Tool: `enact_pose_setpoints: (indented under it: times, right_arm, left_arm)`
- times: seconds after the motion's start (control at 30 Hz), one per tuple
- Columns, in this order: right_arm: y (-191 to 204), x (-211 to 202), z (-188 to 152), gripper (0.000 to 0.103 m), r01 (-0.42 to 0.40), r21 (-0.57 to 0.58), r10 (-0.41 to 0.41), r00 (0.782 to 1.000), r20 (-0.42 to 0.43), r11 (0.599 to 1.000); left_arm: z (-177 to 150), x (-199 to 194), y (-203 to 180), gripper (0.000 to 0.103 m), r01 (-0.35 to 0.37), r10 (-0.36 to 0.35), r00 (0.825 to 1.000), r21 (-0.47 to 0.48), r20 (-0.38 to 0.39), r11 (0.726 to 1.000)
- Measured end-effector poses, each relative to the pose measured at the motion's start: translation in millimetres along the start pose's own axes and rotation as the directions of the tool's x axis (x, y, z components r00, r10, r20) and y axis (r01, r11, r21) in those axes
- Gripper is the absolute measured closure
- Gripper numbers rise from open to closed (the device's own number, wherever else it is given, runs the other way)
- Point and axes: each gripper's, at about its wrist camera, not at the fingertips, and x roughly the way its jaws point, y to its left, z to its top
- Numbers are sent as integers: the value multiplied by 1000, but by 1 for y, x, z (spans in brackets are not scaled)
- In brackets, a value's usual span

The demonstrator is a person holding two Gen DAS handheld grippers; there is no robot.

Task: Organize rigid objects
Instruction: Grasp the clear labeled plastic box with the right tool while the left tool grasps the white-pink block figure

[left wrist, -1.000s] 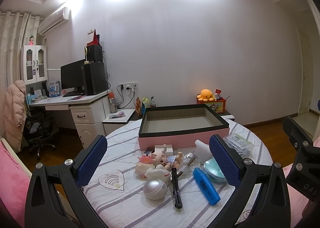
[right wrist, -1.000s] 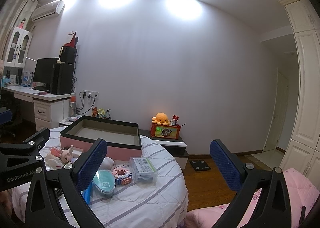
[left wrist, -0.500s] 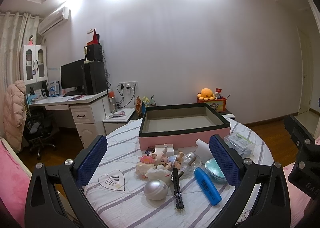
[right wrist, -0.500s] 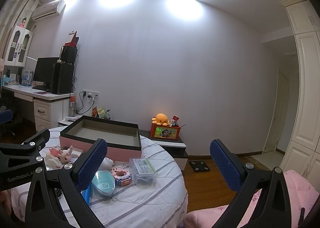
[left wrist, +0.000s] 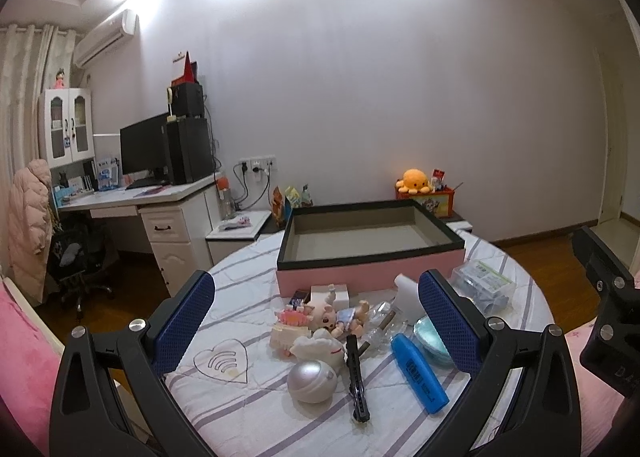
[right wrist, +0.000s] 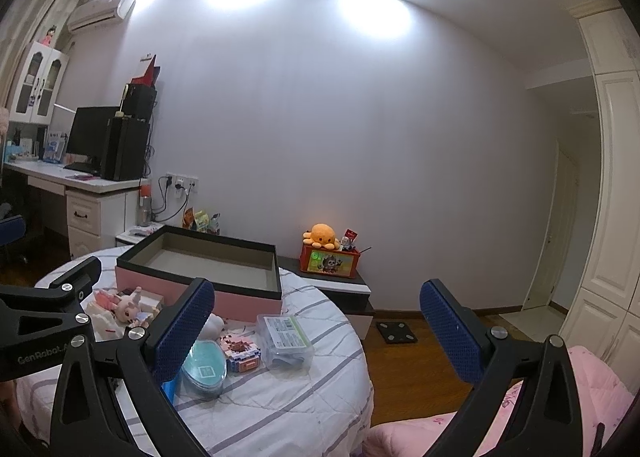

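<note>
An empty pink box with a black rim (left wrist: 368,271) (right wrist: 192,289) stands at the far side of the round table (left wrist: 224,409). In front of it lies a clutter: a silver ball (left wrist: 312,381), a black comb-like stick (left wrist: 355,377), a blue marker (left wrist: 418,373), a small doll (left wrist: 324,315) (right wrist: 130,307), a teal oval case (right wrist: 204,369), a brick toy (right wrist: 242,353) and a clear plastic box (left wrist: 482,285) (right wrist: 286,341). My left gripper (left wrist: 316,321) hovers open above the clutter, holding nothing. My right gripper (right wrist: 316,327) is open over the table's right edge.
A white desk (left wrist: 160,197) with a monitor and speakers stands at the left, with an office chair (left wrist: 76,257) beside it. A low cabinet behind the table carries an orange plush octopus (right wrist: 322,235). Pink bedding (right wrist: 560,409) lies at the right, wooden floor beyond.
Both views have shifted only slightly; the grippers stay open and nothing on the table has moved.
</note>
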Motion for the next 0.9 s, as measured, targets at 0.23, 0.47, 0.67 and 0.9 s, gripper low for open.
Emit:
enact_pose_setpoints:
  times: [0.23,0.47,0.67,0.9]
  right_arm:
    - [1,22,-6,0,-61,24,64,990,-128,998]
    - [11,42,-27,0,-78,-11,72,960,-272,997]
    - [22,53,-49,0,-98,-44,75,926,-369,994]
    - [28,60,-64,0,-114,-54,79,894,-441,992]
  left_arm:
    - [-12,18,-1,0,-4,5,995,19,-100,1000]
    - [-39,38,-4,0,12,-1,968,43,-253,999]
    - [-60,47,-6,0,32,-14,943,46,-333,998]
    - [-76,52,-8,0,56,-31,922,54,-387,997]
